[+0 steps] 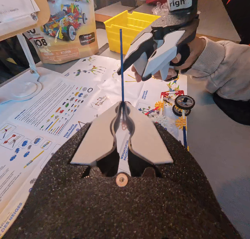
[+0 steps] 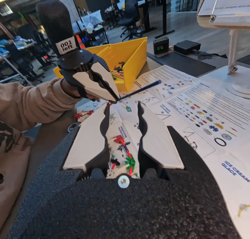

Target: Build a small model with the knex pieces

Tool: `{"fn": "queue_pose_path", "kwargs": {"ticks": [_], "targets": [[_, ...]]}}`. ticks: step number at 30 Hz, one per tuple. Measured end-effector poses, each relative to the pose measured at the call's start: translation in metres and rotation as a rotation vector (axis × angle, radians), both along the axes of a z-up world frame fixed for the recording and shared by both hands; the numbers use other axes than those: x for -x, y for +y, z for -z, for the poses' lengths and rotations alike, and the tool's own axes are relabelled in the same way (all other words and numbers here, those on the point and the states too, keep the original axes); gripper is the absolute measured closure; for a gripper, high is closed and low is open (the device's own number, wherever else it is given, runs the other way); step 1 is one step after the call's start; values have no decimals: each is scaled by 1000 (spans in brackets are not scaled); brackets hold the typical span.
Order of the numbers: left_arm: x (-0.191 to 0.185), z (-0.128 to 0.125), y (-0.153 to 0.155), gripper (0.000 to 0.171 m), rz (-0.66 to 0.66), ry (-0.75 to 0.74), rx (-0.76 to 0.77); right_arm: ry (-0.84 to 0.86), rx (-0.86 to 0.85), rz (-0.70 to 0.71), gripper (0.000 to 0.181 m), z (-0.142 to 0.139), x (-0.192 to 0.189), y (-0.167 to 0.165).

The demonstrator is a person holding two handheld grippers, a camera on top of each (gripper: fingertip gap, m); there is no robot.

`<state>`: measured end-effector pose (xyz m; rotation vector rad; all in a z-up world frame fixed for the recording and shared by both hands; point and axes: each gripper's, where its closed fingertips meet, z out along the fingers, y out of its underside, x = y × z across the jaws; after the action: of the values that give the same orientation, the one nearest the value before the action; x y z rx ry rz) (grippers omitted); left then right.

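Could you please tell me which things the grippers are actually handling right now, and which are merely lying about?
Being handled:
- blue rod, pinched at one end by the left gripper
- right gripper, open and holding nothing, close by the rod

Lying about:
- yellow bin
- instruction sheet
- wheeled model
- kit bag

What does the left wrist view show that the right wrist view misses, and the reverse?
Left wrist view only: a printed toy bag and a wheeled toy model.
Right wrist view only: loose pieces inside the yellow bin, and two black boxes behind.
Both: the left gripper pinching a blue rod, the open right gripper, the instruction sheet.
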<state>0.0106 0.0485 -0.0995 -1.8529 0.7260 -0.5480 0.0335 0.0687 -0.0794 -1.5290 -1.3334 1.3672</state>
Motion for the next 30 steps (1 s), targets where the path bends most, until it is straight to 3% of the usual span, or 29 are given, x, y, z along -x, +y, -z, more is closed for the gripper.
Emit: {"fn": "queue_pose_path", "kwargs": {"ticks": [3, 5, 9, 12, 14, 18, 24, 30], "targets": [[-11, -12, -8, 171, 31, -6, -56, 131, 82, -40, 156, -20, 8, -14], [-17, -17, -13, 171, 51, -2, -74, 143, 79, -46, 179, -21, 10, -19], [-19, -25, -17, 170, 74, -13, -124, 182, 29, -82, 181, -32, 6, -26], [-20, -36, -26, 142, 154, -105, -140, 265, 55, -114, 181, -52, -2, -30], [-22, -42, -37, 142, 243, -232, -77, 308, 83, -159, 181, -63, -9, -34], [-25, -55, -50, 158, 367, -449, 15, 370, 109, -235, 181, -76, -18, -44], [-31, -64, -66, 168, 468, -478, 11, 417, 145, -315, 181, -86, -26, -54], [-44, -83, -96, 169, 599, -465, -96, 559, 410, -503, 181, -108, -34, -76]]}}
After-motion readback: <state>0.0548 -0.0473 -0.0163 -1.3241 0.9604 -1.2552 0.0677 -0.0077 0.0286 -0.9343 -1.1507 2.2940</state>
